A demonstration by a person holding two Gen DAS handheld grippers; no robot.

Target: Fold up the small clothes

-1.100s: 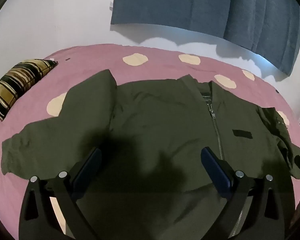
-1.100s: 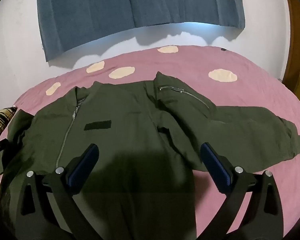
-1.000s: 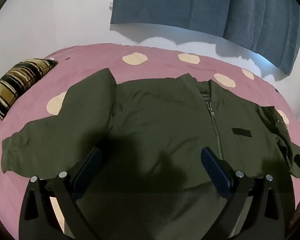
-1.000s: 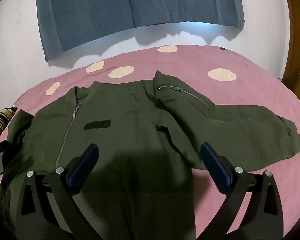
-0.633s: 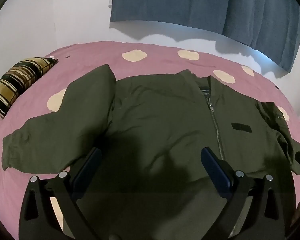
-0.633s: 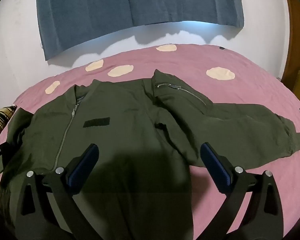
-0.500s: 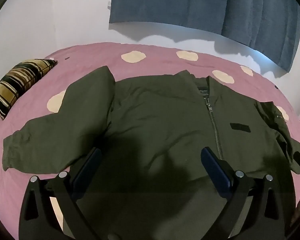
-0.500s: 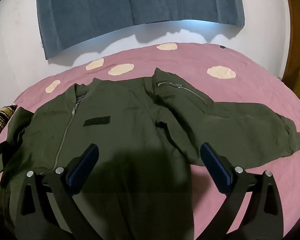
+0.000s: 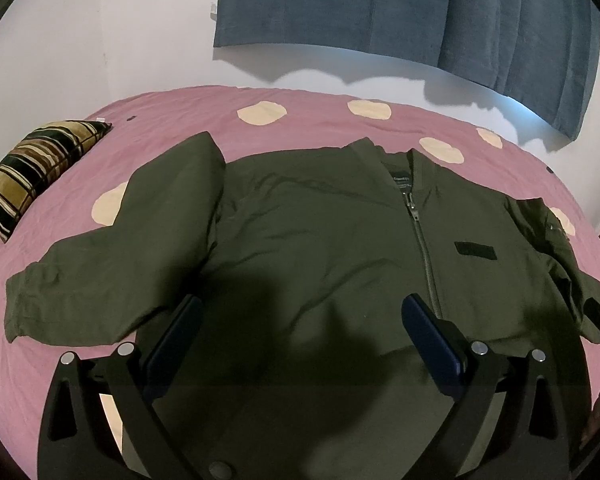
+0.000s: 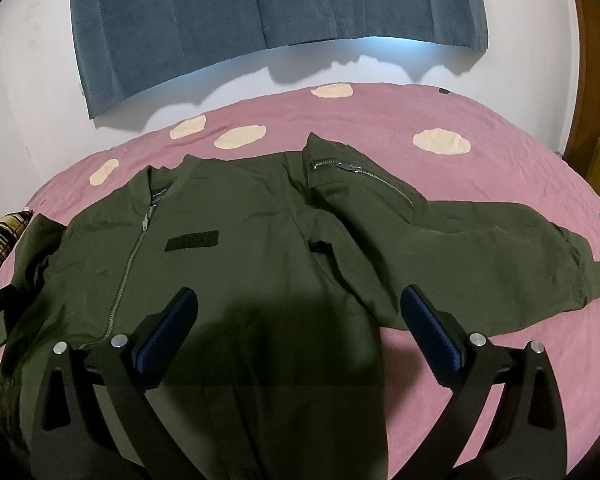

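An olive green zip jacket [image 9: 320, 240] [image 10: 239, 248] lies flat and face up on the bed, zip closed, both sleeves spread out to the sides. Its left-side sleeve [image 9: 99, 272] bends down toward a cuff. The other sleeve [image 10: 500, 256] with a zip pocket stretches right. My left gripper [image 9: 300, 320] hovers open over the lower left front of the jacket. My right gripper [image 10: 297, 308] hovers open over the lower right front, near the armpit. Neither holds cloth.
The bed has a pink cover [image 9: 320, 120] [image 10: 480, 120] with cream dots. A striped yellow and black pillow [image 9: 35, 164] lies at the far left. Blue curtains [image 9: 380, 12] hang on the white wall behind. A wooden door [image 10: 596, 80] stands at right.
Both views have shifted slightly, so the jacket sits a little lower and nearer in frame. The grippers stay open and the jacket has not moved.
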